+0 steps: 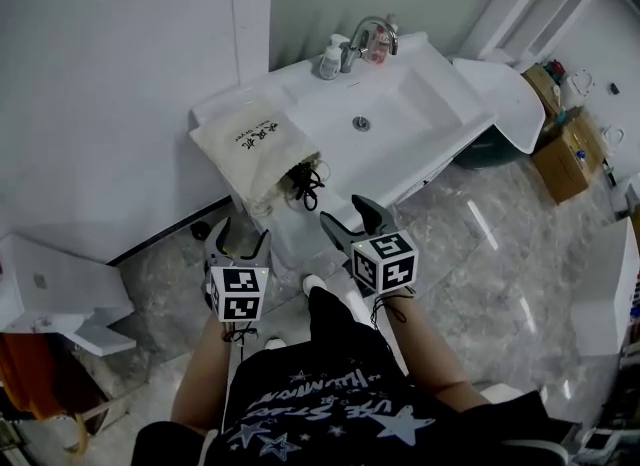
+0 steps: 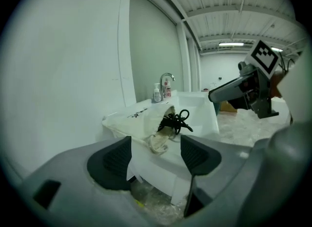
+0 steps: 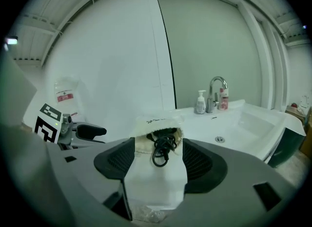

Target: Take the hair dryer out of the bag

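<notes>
A cream cloth bag [image 1: 248, 142] lies on the left end of the white sink counter [image 1: 440, 144], its mouth at the front edge. A coiled black cord [image 1: 306, 183] spills out of the mouth; the hair dryer's body is hidden inside. My left gripper [image 1: 243, 236] is open and empty, short of the counter and below the bag. My right gripper [image 1: 350, 216] is also open and empty, just right of the cord. In the left gripper view the bag [image 2: 141, 121] and cord [image 2: 176, 120] lie beyond the gripper [image 2: 155, 155]. The right gripper view frames the cord [image 3: 163, 148] beyond the gripper [image 3: 158, 160].
A faucet [image 1: 365, 36] and a soap bottle [image 1: 329, 59] stand at the back of the basin [image 1: 395, 104]. Cardboard boxes [image 1: 565, 149] sit on the floor to the right. A white cabinet part [image 1: 50, 289] lies at the left. A wall runs close behind the bag.
</notes>
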